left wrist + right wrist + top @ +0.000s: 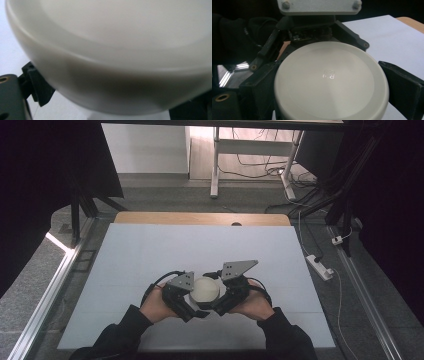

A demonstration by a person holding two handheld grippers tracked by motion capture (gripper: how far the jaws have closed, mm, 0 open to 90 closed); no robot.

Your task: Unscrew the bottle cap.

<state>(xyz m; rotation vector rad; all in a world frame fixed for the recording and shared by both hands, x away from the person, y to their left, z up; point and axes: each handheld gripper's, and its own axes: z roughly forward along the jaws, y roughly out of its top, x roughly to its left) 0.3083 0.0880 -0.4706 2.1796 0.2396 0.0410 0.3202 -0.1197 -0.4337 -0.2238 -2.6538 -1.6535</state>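
A: What's hard to see from above?

B: The white lidded jar sits on the bench between both tools, its lower body hidden. The left hand-held gripper has its jaws set against the jar's sides.

A: And close up?

B: The left gripper view blurs the lid; the right gripper view shows an embossed mark, with the right hand-held gripper clasping the jar.

Left hand-held gripper and right hand-held gripper close together near the table's front, jaws angled inward, both clamped
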